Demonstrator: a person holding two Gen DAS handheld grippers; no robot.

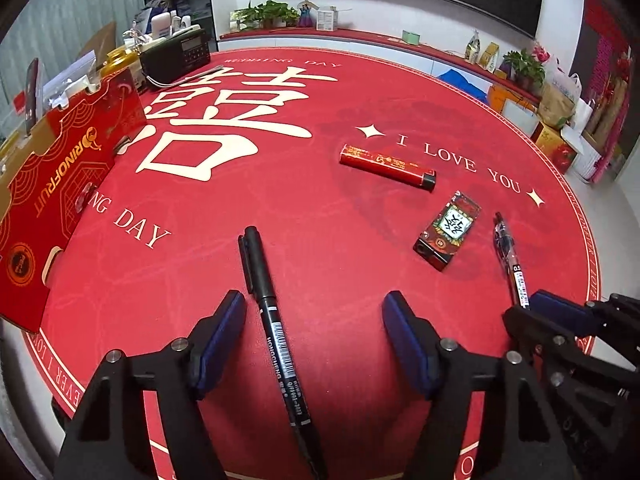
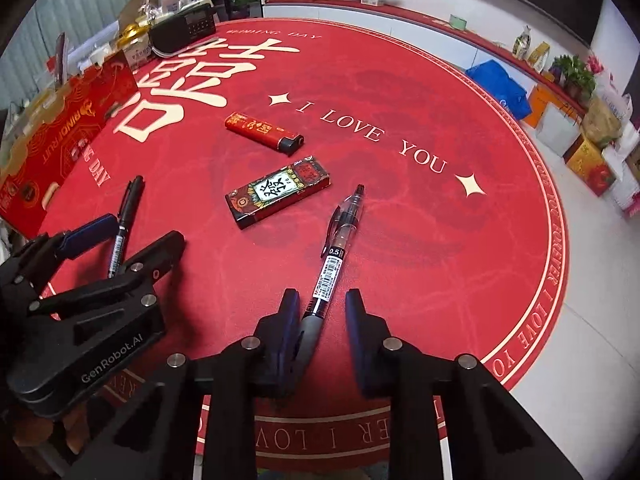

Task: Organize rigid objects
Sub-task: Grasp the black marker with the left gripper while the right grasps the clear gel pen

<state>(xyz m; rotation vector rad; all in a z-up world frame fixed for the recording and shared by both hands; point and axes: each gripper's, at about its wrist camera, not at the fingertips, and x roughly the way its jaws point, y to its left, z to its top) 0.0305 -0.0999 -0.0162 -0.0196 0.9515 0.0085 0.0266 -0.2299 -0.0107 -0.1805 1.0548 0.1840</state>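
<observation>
A black marker (image 1: 272,316) lies on the red round tablecloth (image 1: 320,92), running between the fingers of my open left gripper (image 1: 314,308). A clear gel pen (image 2: 332,256) lies between the fingers of my open right gripper (image 2: 322,304), its grey grip against the left finger. A red lighter (image 1: 387,166) and a decorated flat box (image 1: 448,230) lie further out on the cloth. In the right wrist view they are the lighter (image 2: 262,128) and the box (image 2: 278,194). The left gripper (image 2: 120,232) shows there at the left, around the marker (image 2: 124,224).
A red RINOFRUIT cardboard box (image 1: 60,188) stands at the left table edge. A black radio (image 1: 176,54) and clutter sit at the back left. Boxes and bags (image 2: 592,136) stand on the floor at the right, plants on a ledge behind.
</observation>
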